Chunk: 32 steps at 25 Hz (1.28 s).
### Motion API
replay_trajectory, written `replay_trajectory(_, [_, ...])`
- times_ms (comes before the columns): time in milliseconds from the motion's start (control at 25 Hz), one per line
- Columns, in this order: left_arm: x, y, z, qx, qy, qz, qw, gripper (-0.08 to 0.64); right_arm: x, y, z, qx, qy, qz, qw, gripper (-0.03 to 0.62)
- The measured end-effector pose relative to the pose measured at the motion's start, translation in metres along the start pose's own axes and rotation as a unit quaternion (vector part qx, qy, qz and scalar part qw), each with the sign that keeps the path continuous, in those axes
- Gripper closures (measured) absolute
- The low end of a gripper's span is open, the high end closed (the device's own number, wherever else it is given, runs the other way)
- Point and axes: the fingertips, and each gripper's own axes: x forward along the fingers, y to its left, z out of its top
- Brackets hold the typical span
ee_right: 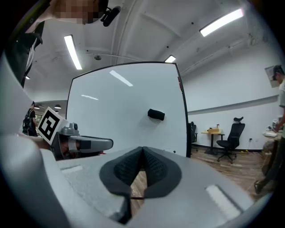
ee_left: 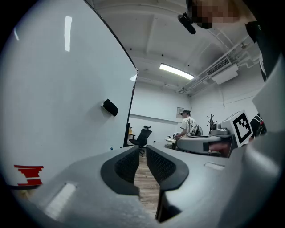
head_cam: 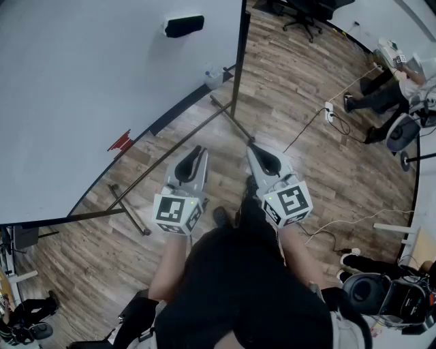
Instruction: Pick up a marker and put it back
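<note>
Head view: the person stands on a wood floor [head_cam: 300, 88] before a whiteboard [head_cam: 82, 88] on a black metal stand [head_cam: 235, 61], with 2 grippers held out low in front of the body. The left gripper [head_cam: 197, 151] and the right gripper [head_cam: 251, 147] lie side by side, near each other but apart, both pointing at the foot of the board. A black eraser [head_cam: 184, 26] sits high on the board. A red striped patch [head_cam: 121, 142] shows near the board's lower edge (whether this is the marker or only red ink, I cannot tell). An office chair [head_cam: 303, 17] stands far off at the top, and a seated person [head_cam: 381, 95] is at the right edge.

Left gripper view: the left gripper [ee_left: 142, 149] has its jaws a narrow slit apart, with floor showing between the ribbed pads and nothing held. The whiteboard fills the left side, with the eraser [ee_left: 110, 107] at mid-height and the red striped patch [ee_left: 29, 174] low down. The right gripper [ee_left: 213, 144] reaches in from the right.

Right gripper view: the right gripper [ee_right: 142, 149] has its jaws together at the tips, closed on nothing, with a small wedge of floor showing beneath. The whiteboard stands ahead, with the eraser [ee_right: 156, 114] above the jaws. The left gripper [ee_right: 82, 143] shows at the left
</note>
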Motion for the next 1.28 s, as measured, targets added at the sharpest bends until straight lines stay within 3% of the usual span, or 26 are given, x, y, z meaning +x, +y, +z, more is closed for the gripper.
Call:
replay_trajectory(280, [-0.004, 0.002, -0.003, -0.004, 0.002, 0.006, 1.0, 0.5, 0.0, 0.008, 0.003, -0.009, -0.006, 0.01, 1.0, 0.591])
replay_trajectory(560, [-0.008, 0.001, -0.002, -0.003, -0.001, 0.009, 1.0, 0.502, -0.006, -0.004, 0.002, 0.051, -0.024, -0.008, 0.998, 0.591])
replay_trajectory(840, [0.0, 0.002, -0.005, -0.005, 0.002, 0.016, 0.9999, 0.502, -0.003, -0.015, 0.002, 0.057, -0.027, -0.01, 0.998, 0.591])
replay_trajectory(1280, [0.048, -0.001, 0.003, -0.007, 0.005, 0.064, 0.9979, 0.502, 0.026, -0.063, 0.016, 0.056, -0.033, 0.054, 0.996, 0.591])
